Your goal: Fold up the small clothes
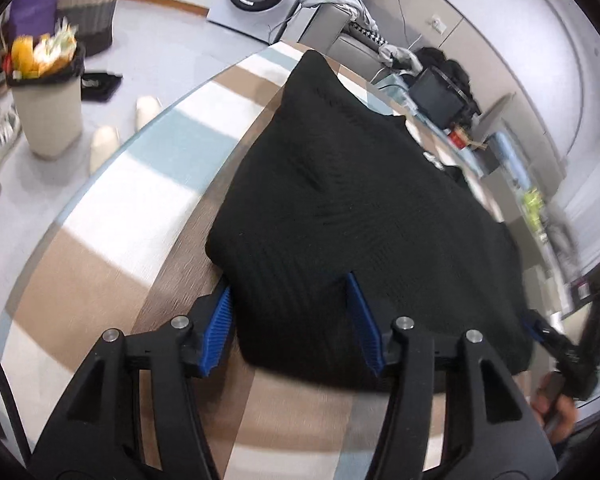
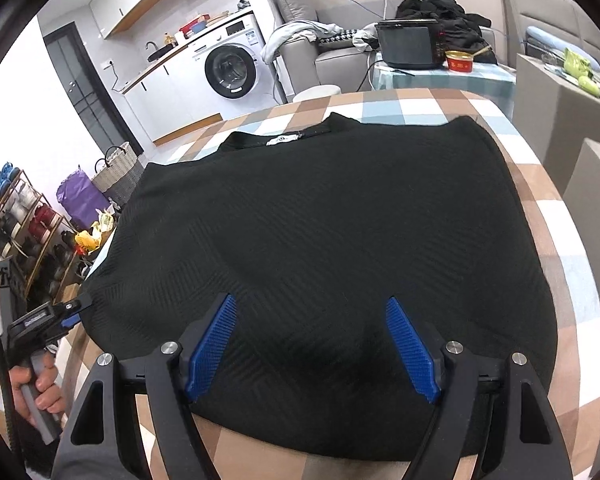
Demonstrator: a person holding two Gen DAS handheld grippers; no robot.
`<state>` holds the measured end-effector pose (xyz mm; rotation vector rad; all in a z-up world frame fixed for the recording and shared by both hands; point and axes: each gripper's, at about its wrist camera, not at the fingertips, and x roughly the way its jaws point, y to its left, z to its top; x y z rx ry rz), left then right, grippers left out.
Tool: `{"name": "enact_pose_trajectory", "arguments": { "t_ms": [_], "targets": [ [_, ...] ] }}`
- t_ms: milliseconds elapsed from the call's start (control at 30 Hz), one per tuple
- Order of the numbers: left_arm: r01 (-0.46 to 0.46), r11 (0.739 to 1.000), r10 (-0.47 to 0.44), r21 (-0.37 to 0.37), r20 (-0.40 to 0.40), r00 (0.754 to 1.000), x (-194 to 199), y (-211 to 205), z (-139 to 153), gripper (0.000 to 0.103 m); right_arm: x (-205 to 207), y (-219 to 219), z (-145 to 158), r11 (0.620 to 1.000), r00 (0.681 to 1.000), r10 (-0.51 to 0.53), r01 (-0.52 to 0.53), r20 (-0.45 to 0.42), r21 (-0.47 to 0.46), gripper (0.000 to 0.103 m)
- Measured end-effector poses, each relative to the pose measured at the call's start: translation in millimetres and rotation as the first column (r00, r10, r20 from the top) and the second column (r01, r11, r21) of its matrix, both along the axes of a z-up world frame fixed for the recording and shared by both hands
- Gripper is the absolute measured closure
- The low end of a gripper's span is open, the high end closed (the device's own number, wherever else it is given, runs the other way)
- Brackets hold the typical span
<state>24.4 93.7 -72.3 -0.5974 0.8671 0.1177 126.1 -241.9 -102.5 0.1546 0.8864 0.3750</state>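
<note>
Both grippers spread at the near hem of a black top on a checked table.

The left gripper (image 1: 296,320) straddles the top's (image 1: 340,184) corner, pads not pressing; the right gripper (image 2: 314,344) hangs wide over its hem. Bare table (image 2: 548,216) runs at 3 o'clock; the table edge curves at 9. A washer (image 2: 230,70) stands at 11, a basket (image 2: 118,174) at 9. The collar label (image 2: 278,141) is unreadable.

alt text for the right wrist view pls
A black knit garment lies spread flat on a checked tablecloth, with the open right gripper poised over its near edge. The left gripper is at the garment's left edge.
</note>
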Motion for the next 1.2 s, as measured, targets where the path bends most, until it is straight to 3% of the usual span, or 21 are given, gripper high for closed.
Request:
{"name": "enact_pose_trajectory", "arguments": {
  "t_ms": [33,67,167,533,700,800,933,1033,1133,1200],
  "targets": [
    [-0.001,1.000,0.001,0.010,-0.008,1.000,6,-4,0,0.064,-1,0,-1,1.000,1.000,-0.005,0.005,-0.003,0.002,0.024],
    [0.006,1.000,-0.006,0.006,-0.009,1.000,10,-7,0,0.078,-2,-1,-2,1.000,1.000,-0.008,0.008,-0.007,0.000,0.024],
    [0.002,0.998,-0.002,0.059,-0.003,1.000,14,-13,5,0.084,-5,-1,-4,1.000,1.000,-0.013,0.013,-0.006,-0.014,0.024],
    [-0.002,0.991,-0.001,0.133,0.022,1.000,0,-19,26,0.087,-1,0,-7,1.000,1.000,-0.007,0.007,-0.019,-0.019,0.024],
    [0.034,0.986,-0.047,0.161,0.077,0.996,-4,-31,54,0.087,0,-3,-8,1.000,1.000,-0.015,0.014,-0.027,-0.019,0.024],
    [0.098,0.977,-0.128,0.190,0.148,0.981,3,-49,84,0.088,0,-6,-8,1.000,0.999,-0.022,0.022,-0.033,0.000,0.024],
    [0.234,0.941,-0.289,0.245,0.219,0.932,23,-90,119,0.089,-4,-15,-9,0.998,0.998,-0.041,0.043,-0.037,0.038,0.024],
    [0.369,0.888,-0.434,0.275,0.236,0.869,43,-138,131,0.089,-7,-27,-8,0.996,0.996,-0.076,0.077,-0.037,0.046,0.024],
    [0.518,0.807,-0.581,0.284,0.224,0.782,57,-198,129,0.089,-12,-42,-6,0.991,0.992,-0.124,0.126,-0.033,0.039,0.024],
    [0.617,0.735,-0.673,0.281,0.187,0.716,61,-238,117,0.089,-16,-56,-5,0.986,0.986,-0.164,0.165,-0.032,0.036,0.024]
  ]
}}
